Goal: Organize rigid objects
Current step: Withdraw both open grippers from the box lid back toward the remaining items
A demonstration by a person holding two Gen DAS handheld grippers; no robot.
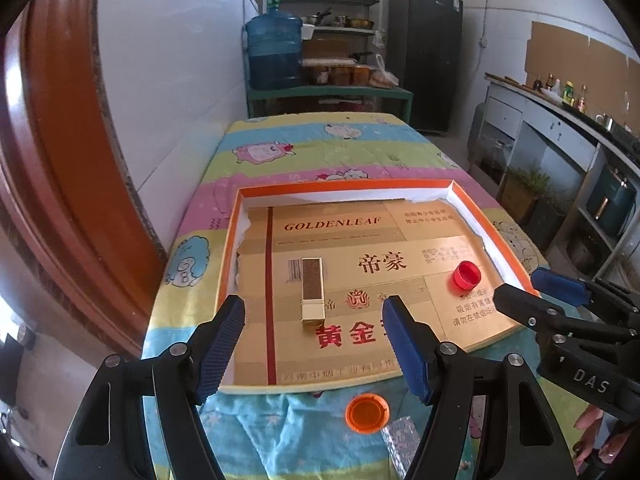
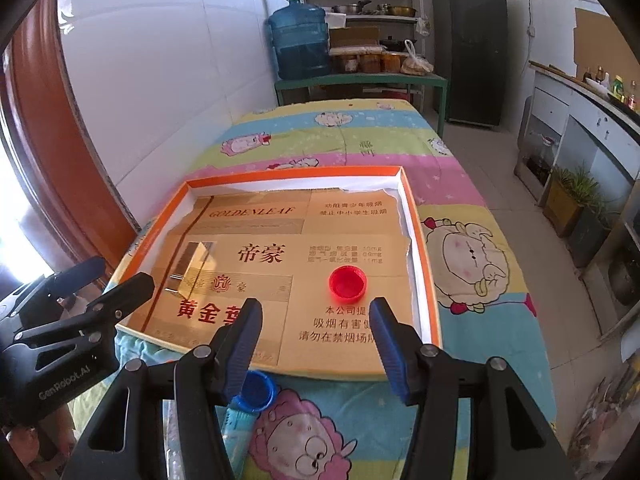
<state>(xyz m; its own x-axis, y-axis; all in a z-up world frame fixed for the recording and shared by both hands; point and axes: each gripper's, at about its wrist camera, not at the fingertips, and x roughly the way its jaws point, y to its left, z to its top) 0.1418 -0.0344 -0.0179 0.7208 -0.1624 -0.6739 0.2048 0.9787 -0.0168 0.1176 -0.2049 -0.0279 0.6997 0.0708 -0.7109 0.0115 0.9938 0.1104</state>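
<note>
An orange-rimmed shallow box lined with gold cigarette-carton card lies on the table; it also shows in the right wrist view. In it lie a gold rectangular lighter-like block and a red bottle cap, also in the right wrist view. My left gripper is open and empty, hovering just in front of the gold block. My right gripper is open and empty, near the box's front edge, short of the red cap. An orange cap and a blue cap lie on the cloth outside the box.
A silver glittery block lies by the orange cap. A pale tube lies below the blue cap. The table has a cartoon-sheep cloth, with a white wall to the left. A water jug, shelves and fridge stand behind.
</note>
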